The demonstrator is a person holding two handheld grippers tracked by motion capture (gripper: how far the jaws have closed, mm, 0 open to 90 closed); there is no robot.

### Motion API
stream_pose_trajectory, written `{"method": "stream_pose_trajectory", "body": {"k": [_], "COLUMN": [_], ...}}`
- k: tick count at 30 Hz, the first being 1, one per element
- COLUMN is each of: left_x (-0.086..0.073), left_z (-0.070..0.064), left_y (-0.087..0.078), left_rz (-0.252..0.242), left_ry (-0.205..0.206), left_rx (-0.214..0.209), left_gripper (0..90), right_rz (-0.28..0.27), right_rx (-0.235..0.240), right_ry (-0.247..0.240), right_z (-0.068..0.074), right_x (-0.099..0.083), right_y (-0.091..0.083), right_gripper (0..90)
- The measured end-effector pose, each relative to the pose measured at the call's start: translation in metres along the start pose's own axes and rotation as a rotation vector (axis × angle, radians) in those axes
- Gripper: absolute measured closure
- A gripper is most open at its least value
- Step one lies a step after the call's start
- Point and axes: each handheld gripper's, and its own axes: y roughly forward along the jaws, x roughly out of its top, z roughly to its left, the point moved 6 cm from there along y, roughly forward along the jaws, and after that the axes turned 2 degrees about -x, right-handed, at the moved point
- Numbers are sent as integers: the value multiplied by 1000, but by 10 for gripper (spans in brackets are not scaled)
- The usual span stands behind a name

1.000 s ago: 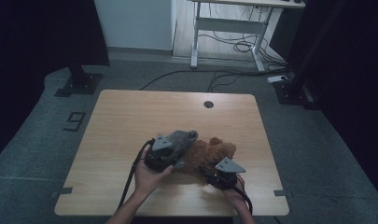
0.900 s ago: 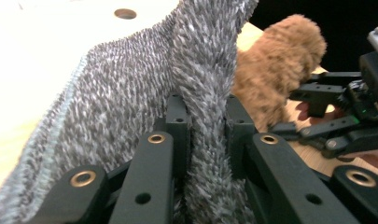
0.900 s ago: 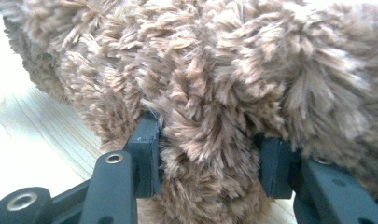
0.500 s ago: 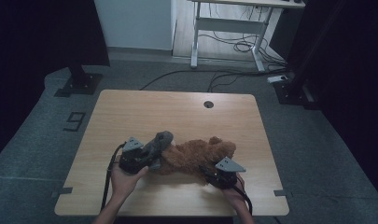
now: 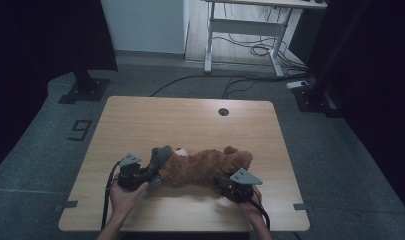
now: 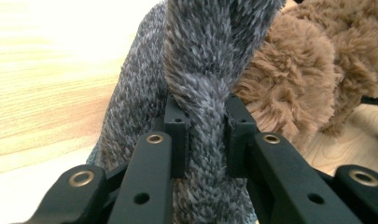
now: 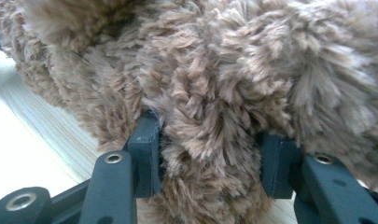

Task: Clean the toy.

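A brown plush teddy bear (image 5: 205, 167) lies on its side across the near half of a light wooden table (image 5: 190, 120), stretched left to right. A grey knitted garment (image 5: 160, 157) covers the bear's left end. The left gripper (image 5: 149, 176), held in the person's left hand (image 5: 122, 197), sits at that end; in the left gripper view its black jaws are clamped on a bunched fold of the grey knit (image 6: 200, 93), with brown fur just beside it. The right gripper (image 5: 225, 186) (topped by a grey three-cornered plate) is at the bear's near right side, its jaws pinching a thick tuft of brown plush (image 7: 210, 121) in the right gripper view.
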Motion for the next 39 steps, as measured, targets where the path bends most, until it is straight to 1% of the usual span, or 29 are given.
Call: {"method": "stream_pose_trajectory", "body": {"k": [3,8,10,12,14,17,19,20,22,25,28,30,32,34,36,37,39], "left_x": [14,44,56,65,69,66,60,57,50,41,33,29,26,24,21,19,16], "left_z": [-8,-24,-31,-39,-47,-52,-52,-51,-48,-47,-48,-49,-50,-51,-52,-53,-55], "left_y": [-1,2,8,17,29,46,53,54,54,49,44,41,40,39,38,38,37], "left_rz": [-19,-39,-52,-45,-28,9,24,30,20,13,9,7,5,2,1,0,4], "left_ry": [19,66,69,85,103,108,114,113,99,92,96,93,98,98,100,101,111], "left_rx": [-8,-18,-39,-51,-60,-66,-60,-59,-78,-92,-102,-113,-113,-117,-125,-128,-130], "left_gripper": [756,750,749,747,746,745,749,751,762,769,769,770,770,770,770,770,772], "right_rz": [1,-3,-6,-9,-12,-16,-19,-21,-26,-22,-28,-40,-61,-84,-92,-98,-114], "right_rx": [-17,-51,-68,-83,-94,-93,-85,-80,-66,-45,-44,-60,-62,-69,-86,-96,-110], "right_ry": [4,-8,-10,-14,-16,-23,-23,-26,-25,-19,-12,-10,26,39,41,34,22], "right_z": [-2,-4,-6,-7,-6,-7,-7,-7,-7,-7,-7,-10,-15,-19,-24,-27,-31], "right_x": [0,2,3,5,7,7,6,6,6,6,7,9,15,20,29,35,52], "right_y": [1,6,10,14,18,19,18,17,15,7,-8,-20,-35,-47,-58,-62,-71], "right_gripper": [496,497,497,497,497,495,484,474,429,380,340,320,286,267,243,230,201]}}
